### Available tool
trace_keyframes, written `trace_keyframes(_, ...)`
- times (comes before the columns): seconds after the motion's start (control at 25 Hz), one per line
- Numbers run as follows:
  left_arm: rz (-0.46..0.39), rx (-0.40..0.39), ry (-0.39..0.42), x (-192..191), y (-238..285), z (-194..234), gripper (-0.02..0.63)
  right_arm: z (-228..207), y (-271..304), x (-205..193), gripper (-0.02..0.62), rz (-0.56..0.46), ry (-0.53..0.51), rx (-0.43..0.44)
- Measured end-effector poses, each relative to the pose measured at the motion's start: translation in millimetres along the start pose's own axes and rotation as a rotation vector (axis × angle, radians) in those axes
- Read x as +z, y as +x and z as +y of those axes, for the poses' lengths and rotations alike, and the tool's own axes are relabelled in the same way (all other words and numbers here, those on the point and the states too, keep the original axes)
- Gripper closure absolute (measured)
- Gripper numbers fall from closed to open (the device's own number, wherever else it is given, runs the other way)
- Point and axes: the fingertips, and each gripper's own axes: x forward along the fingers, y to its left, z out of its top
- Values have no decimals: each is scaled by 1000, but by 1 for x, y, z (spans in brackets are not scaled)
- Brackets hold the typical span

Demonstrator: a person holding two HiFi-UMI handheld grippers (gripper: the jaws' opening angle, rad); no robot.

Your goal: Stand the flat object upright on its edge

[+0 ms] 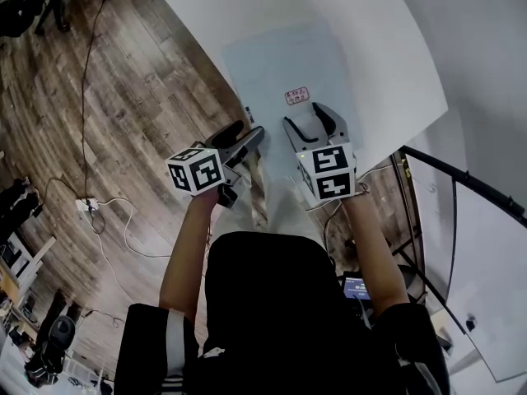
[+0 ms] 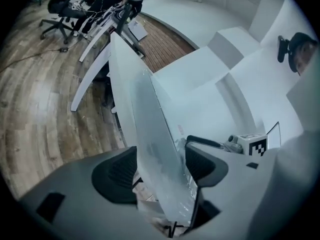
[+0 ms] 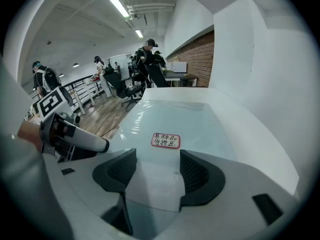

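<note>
Both jaw pairs gaped near frame centre: your left gripper (image 1: 247, 132) straddled the flat panel (image 1: 284, 64) at its left edge, your right gripper (image 1: 309, 120) hung over its near edge.

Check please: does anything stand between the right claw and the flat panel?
Nothing visible does. The right claw is open right above the near edge of the flat panel, with only its bare surface ahead.

glossy plastic-wrapped flat panel (image 1: 280, 64); matt white table (image 1: 395, 39) — wood-plank floor (image 1: 123, 81)

The table (image 1: 216, 0) is being viewed steeply from overhead; the flat sheet (image 1: 288, 64) is being seen up close, along the jaws, in both gripper views.
</note>
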Motion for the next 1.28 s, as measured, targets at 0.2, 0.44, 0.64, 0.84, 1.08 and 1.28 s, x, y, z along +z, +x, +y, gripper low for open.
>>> trace_keyframes(0.2, 14, -51, -40, -2, -2, 7, 305, 15, 1, 3, 307, -4, -10, 23)
trace_keyframes(0.44, -5, -138, -162, -6, -5, 11, 295, 25, 0, 4, 307, -4, -37, 39)
trace_keyframes(0.64, -11, -217, -223, 0, -4, 18, 295, 37, 7, 7, 307, 4, -58, 65)
trace_keyframes(0.84, -27, -247, -235, 5, -4, 24, 295, 48, 6, 4, 307, 11, -76, 80)
trace_keyframes(1.08, 5, -286, -207, 6, -5, 20, 291, 54, 0, 1, 307, 13, -92, 95)
trace_keyframes(1.28, -3, -325, -248, 7, -8, 20, 291, 66, -3, -3, 307, 24, -123, 122)
